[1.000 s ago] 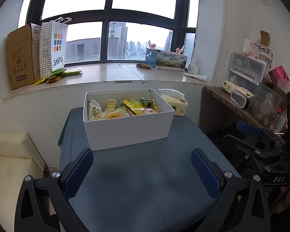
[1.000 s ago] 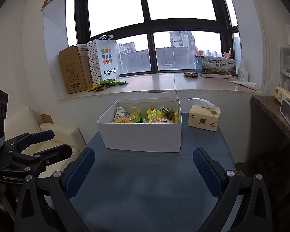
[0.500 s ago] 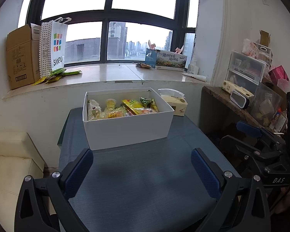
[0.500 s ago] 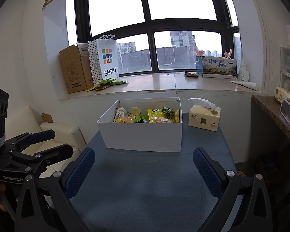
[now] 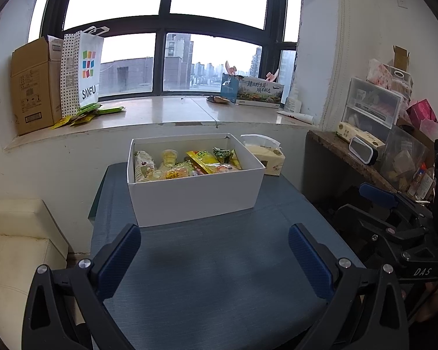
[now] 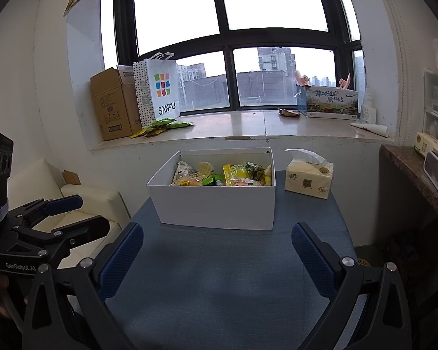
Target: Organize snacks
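We see the snacks [image 5: 187, 163] heaped inside a white box [image 5: 195, 201], an open-topped carton that stands at the far half of a blue table [image 5: 219, 277], close to the wall under the window; yellow and green packets, a small clear cup and a pale bag lie mixed together in it, and their labels are too small for us to read. Just beside the box, at its right rear corner, sits a tissue pack [image 6: 309, 178] with a sheet sticking up. Nearer to us, the left gripper [image 5: 214, 252] hovers over the bare near part of the table, its blue-padded jaws spread wide with nothing between them. The right gripper [image 6: 217, 250] hovers the same way, jaws wide apart and empty, well short of the box. In each wrist view we catch the other gripper at the edge of the frame. Behind the table runs a stone windowsill [image 6: 248, 127] bearing a cardboard carton [image 6: 111, 105], a white SANFU bag [image 6: 160, 87], some loose green and yellow packets [image 6: 160, 125] and a printed box [image 6: 331, 102].
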### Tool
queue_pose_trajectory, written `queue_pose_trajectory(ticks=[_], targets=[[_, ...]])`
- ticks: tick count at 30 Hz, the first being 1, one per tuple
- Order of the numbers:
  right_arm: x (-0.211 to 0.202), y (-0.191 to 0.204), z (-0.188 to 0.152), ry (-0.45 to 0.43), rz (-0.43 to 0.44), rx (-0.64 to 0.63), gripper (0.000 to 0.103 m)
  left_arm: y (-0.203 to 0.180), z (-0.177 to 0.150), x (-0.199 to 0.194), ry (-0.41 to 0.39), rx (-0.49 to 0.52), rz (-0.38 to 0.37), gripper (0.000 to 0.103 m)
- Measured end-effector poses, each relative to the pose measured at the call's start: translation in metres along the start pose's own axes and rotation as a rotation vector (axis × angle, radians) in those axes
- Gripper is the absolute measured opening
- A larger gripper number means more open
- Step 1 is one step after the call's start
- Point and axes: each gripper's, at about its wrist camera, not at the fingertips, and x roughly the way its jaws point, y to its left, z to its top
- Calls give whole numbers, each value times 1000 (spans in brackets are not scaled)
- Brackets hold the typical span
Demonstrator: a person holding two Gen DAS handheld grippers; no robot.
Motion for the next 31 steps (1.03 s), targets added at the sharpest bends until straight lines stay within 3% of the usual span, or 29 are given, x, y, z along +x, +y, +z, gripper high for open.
queue_pose_trajectory(ticks=[31], targets=[[0, 1, 1, 6, 5, -8, 103, 0, -3, -3, -9, 12, -2, 103]])
